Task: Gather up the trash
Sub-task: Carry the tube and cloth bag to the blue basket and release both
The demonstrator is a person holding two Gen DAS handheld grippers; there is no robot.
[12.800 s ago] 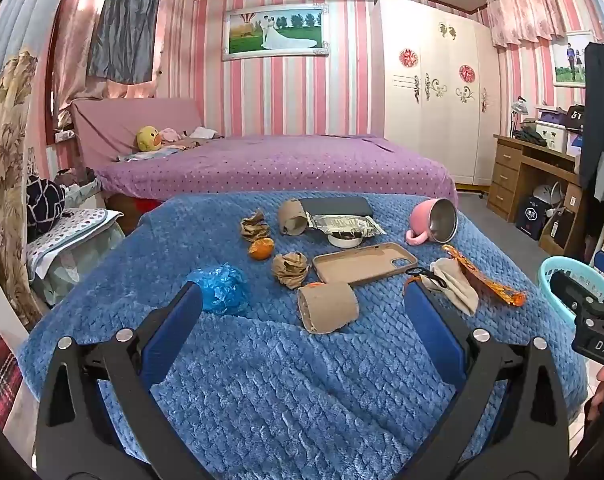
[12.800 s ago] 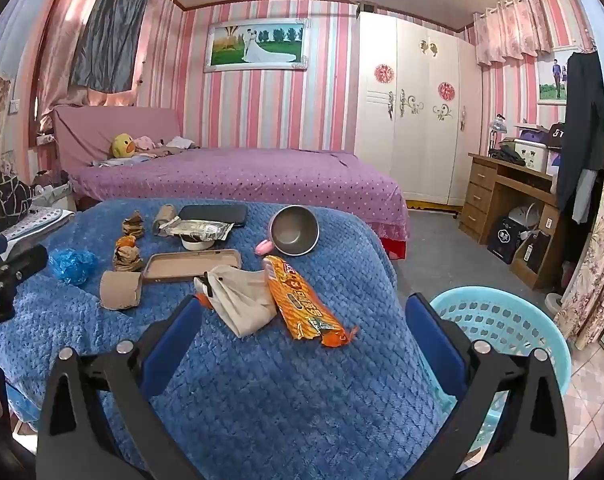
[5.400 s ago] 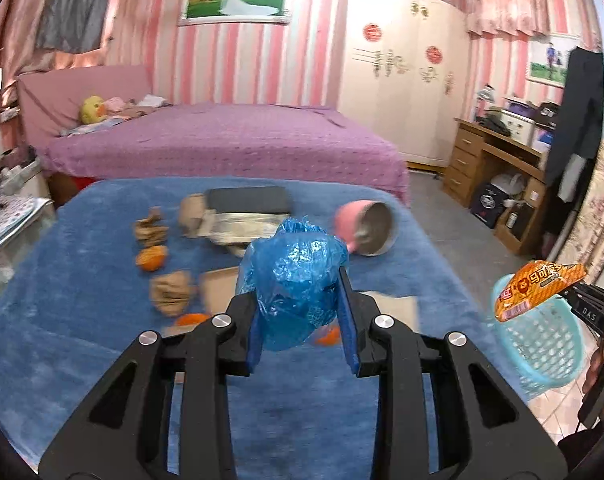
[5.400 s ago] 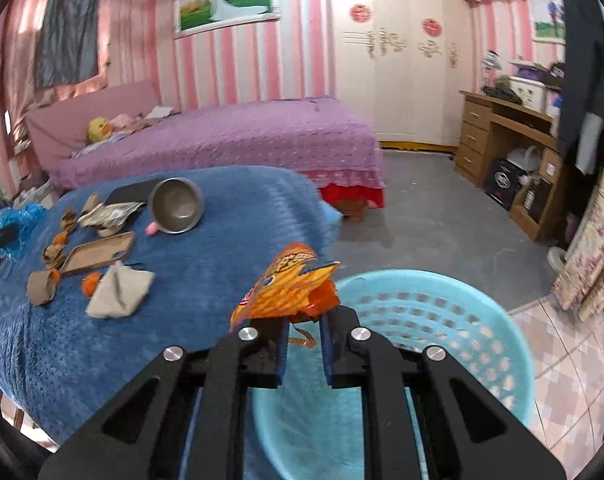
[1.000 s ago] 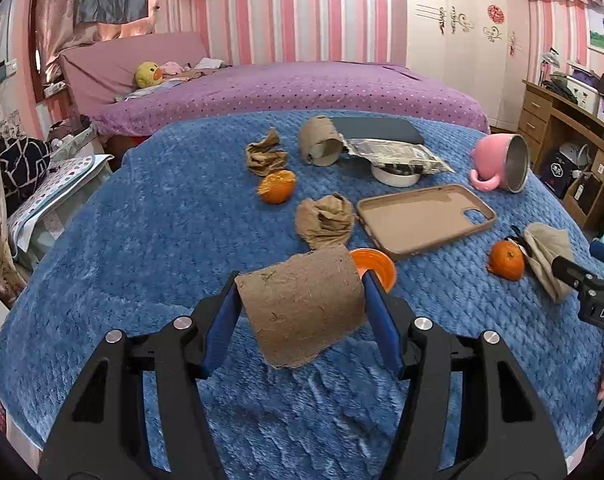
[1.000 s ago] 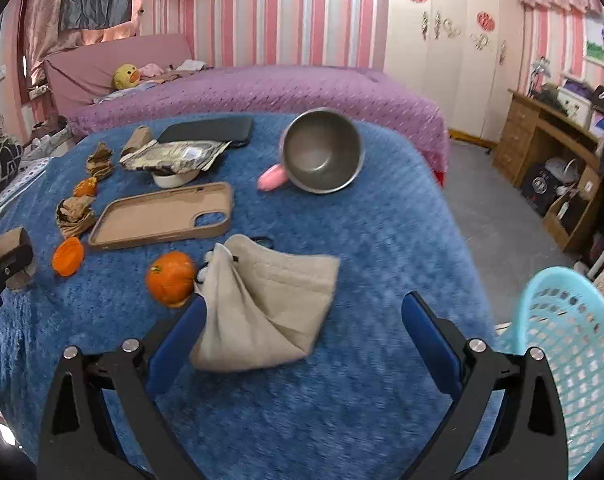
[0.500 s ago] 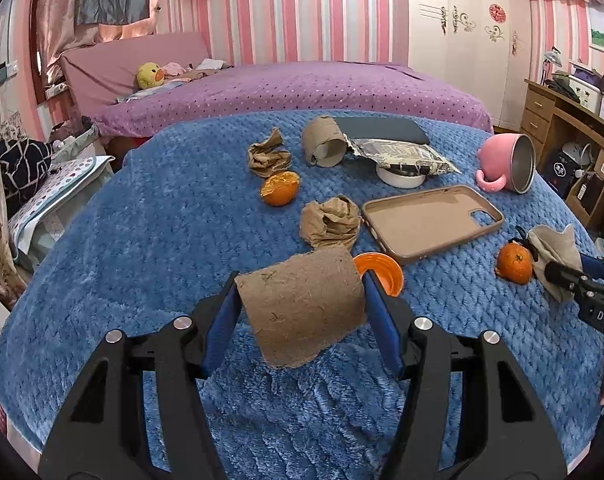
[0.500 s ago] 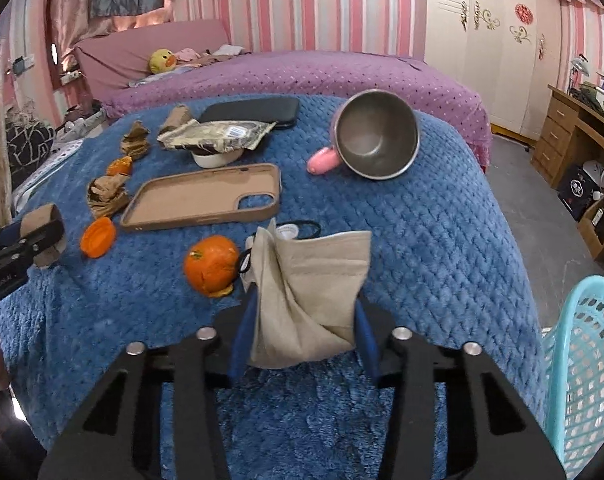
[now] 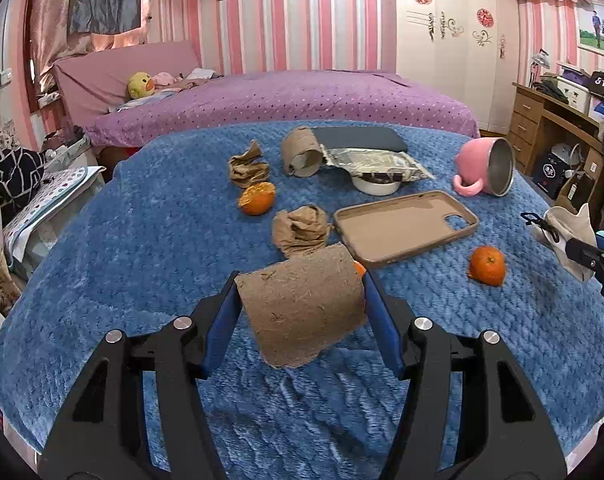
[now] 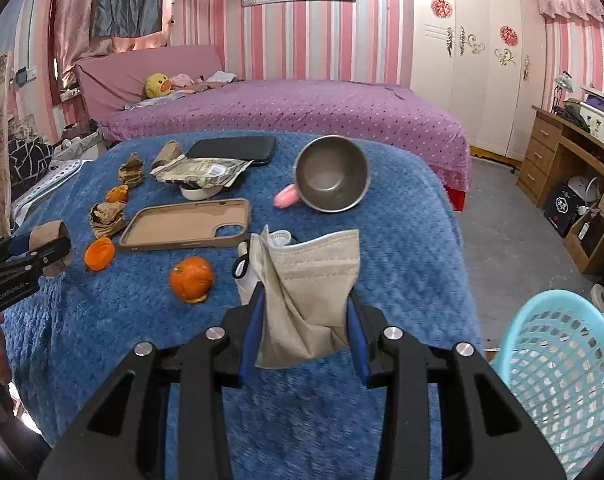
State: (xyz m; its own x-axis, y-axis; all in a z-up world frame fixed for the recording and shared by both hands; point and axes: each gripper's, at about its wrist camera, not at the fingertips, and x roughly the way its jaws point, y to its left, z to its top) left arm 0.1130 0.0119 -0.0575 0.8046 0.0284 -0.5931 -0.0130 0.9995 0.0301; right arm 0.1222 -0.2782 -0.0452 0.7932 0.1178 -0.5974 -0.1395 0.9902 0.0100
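A brown cardboard tube (image 9: pixel 302 304) is clamped crosswise between the blue pads of the left claw (image 9: pixel 302 312), just above the near part of the blue quilted bench (image 9: pixel 142 240). The jaws of the right claw (image 10: pixel 305 328) have just been closing, and a crumpled beige face mask (image 10: pixel 309 280) is now gripped between them, raised near the bench's right edge. A whole orange tangerine (image 10: pixel 192 278) is seen just left of the mask. A light-blue plastic mesh basket (image 10: pixel 561 364) is seen off the right edge.
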